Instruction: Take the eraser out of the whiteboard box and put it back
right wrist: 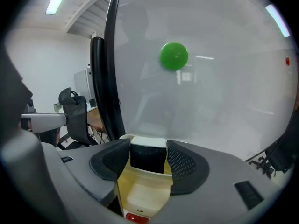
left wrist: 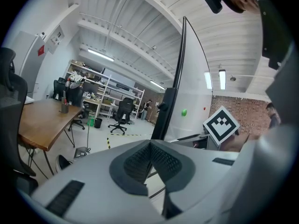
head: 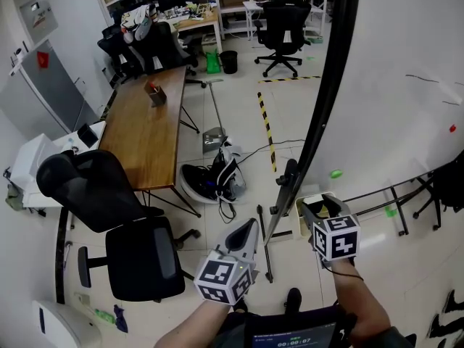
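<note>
1. Left gripper (head: 250,229): nearest item, low in the head view, held over the floor well clear of the whiteboard (head: 406,85). Fingers clenched tip to tip, nothing between them. It takes no part in the task at present.

2. Right gripper (right wrist: 148,158): aimed down into the box (right wrist: 140,190). Fingers spread wide, one on each side of the eraser (right wrist: 148,157). They stand close beside it, with no squeeze on it to be seen.

3. Box: cream-coloured, open-topped, at the foot of the whiteboard's left edge.

4. Eraser: dark body with a pale top, standing upright against the far wall of the box, inside it.

5. Whiteboard: behind the box, with a green magnet (right wrist: 174,56) on it above the eraser.

Progress: the eraser is in the box and not lifted. These views fit two stages equally, either the taking-out not yet begun or the return just completed. They do not settle which. In the first case both steps remain. In the second, only drawing the right gripper clear remains.
</note>
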Demonstrator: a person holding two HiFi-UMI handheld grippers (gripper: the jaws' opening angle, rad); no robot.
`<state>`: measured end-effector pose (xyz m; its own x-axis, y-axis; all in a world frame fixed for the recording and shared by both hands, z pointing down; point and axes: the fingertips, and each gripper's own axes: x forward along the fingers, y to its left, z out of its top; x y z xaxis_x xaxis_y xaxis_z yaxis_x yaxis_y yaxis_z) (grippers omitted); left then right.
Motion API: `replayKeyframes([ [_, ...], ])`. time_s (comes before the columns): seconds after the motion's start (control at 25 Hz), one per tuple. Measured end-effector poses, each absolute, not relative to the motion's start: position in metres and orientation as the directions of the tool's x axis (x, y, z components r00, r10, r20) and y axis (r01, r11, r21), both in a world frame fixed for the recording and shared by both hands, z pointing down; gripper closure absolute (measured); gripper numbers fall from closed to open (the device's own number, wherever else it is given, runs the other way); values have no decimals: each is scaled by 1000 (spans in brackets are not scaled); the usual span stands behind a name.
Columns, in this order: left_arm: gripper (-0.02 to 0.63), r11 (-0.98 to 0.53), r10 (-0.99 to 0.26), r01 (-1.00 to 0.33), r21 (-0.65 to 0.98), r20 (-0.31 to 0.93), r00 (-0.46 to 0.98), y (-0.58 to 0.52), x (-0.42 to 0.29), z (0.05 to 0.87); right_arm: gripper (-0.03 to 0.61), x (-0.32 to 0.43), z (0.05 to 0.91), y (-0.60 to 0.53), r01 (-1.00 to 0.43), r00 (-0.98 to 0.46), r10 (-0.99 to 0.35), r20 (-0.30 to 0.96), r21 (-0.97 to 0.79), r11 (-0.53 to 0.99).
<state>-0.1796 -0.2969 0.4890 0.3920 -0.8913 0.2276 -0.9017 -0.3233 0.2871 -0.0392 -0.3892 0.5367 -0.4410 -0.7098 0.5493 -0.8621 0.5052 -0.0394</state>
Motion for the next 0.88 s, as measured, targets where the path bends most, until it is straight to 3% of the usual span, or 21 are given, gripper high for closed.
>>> replayKeyframes([
  [0.32, 584, -342, -893, -903, 261, 209, 399, -291, -182, 470, 305, -34, 519, -384, -865, -453, -736, 503, -48, 500],
  [0.88, 584, -385, -915, -899, 207, 41, 401, -264, -177, 371, 306, -8, 376, -328, -842, -535, -813, 230, -70, 535],
])
